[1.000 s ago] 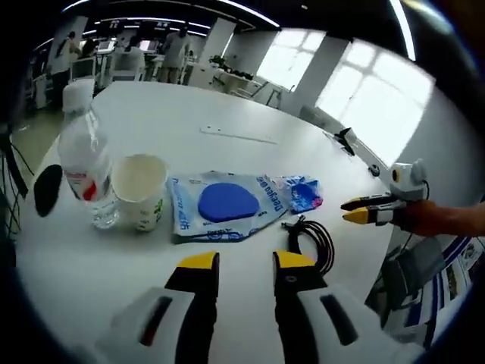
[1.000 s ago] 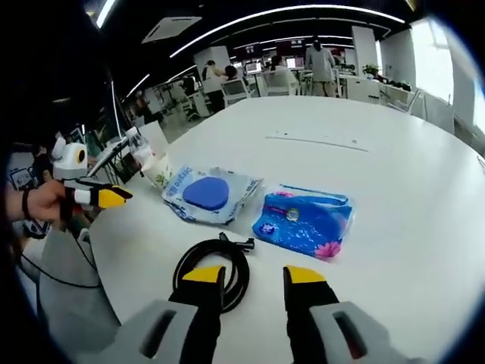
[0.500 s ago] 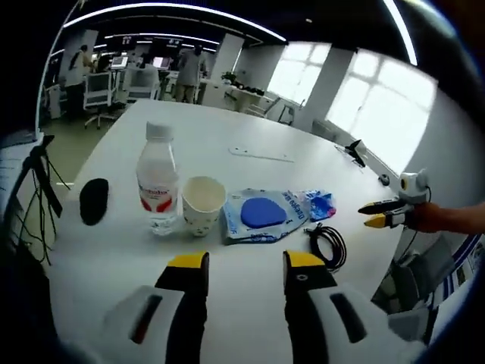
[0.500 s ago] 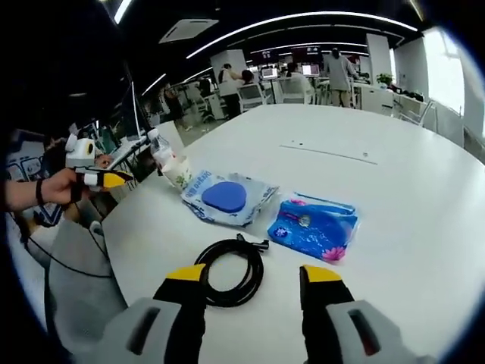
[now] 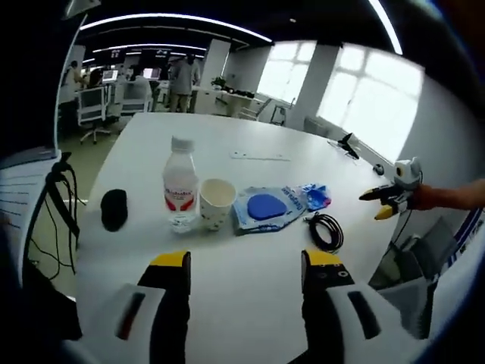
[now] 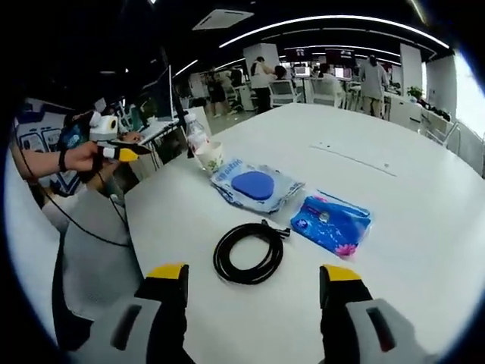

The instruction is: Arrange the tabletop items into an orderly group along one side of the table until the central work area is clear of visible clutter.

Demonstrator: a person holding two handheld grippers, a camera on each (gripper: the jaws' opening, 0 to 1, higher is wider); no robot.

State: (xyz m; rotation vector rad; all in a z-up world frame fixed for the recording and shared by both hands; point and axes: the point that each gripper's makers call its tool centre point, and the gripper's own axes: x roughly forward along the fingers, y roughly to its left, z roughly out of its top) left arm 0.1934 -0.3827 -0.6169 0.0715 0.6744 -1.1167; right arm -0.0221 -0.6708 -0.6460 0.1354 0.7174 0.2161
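**Q:** So what's in the containers on that white table (image 5: 250,144)?

**A:** Water bottle (image 5: 181,184) stands upright with its white cap on; it's clear, but I can't make out the water level. The paper cup (image 5: 217,203) just right of it is upright and open, and the bit of its inside I can see looks plain white. Right of the cup lies a flat clear pouch (image 5: 267,208) with a blue oval pad inside. Just past the pouch's right end is a small blue packet (image 5: 317,196), and near that, toward the near edge, a coiled black cable (image 5: 326,230).

**Q:** Anything one view has that the other doesn't?

**A:** Left gripper view has a black oval thing (image 5: 114,208) left of the bottle, apart from the row. Right gripper view shows the blue packet (image 6: 332,222) up close: pink flower print, round sticker. It also has the cable (image 6: 248,251) nearest, then the pouch (image 6: 256,186), cup (image 6: 209,158) and bottle (image 6: 196,136) farther off.

**Q:** Grippers?

**A:** Left gripper (image 5: 247,261) jaws wide apart, holding nothing, above the near edge. Right gripper (image 6: 255,274) likewise, spread wide and empty. Each one also shows small in the other's view, off the table's side.
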